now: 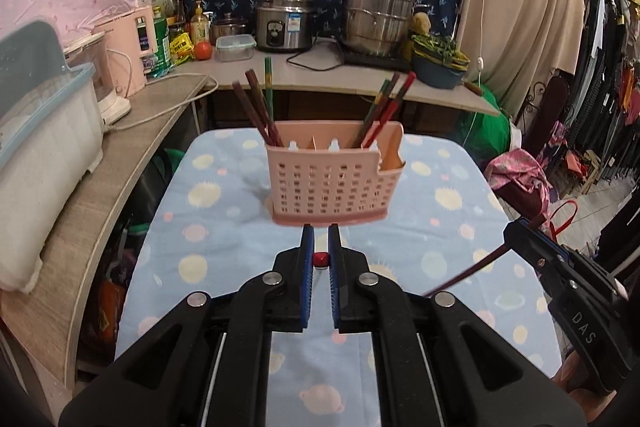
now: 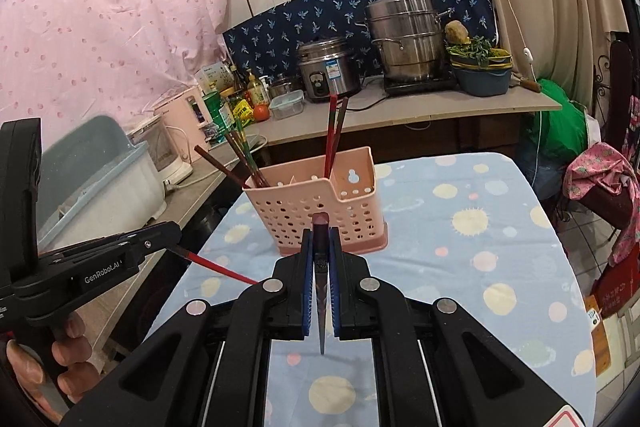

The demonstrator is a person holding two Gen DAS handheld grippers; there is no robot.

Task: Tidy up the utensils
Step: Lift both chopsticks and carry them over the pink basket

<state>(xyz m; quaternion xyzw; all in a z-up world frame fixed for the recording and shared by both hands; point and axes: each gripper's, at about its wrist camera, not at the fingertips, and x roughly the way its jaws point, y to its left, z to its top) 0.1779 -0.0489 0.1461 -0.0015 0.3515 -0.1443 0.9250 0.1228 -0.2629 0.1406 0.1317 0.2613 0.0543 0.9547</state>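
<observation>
Hidden and cut-off parts around your two tools

Your left tool (image 1: 320,233) covers most of the red chopstick (image 1: 320,259) it clamps, so only its end shows there; your right tool (image 2: 320,235) hides the mid-length of the dark chopstick (image 2: 321,227). The pink holder (image 1: 332,175) conceals the lower ends of the chopsticks standing in it, and whether its middle compartment holds anything you cannot tell. The hand (image 2: 60,367) on the left tool is cut off by the picture's edge. Labels on the bottles (image 1: 160,43) are too small to read.
</observation>
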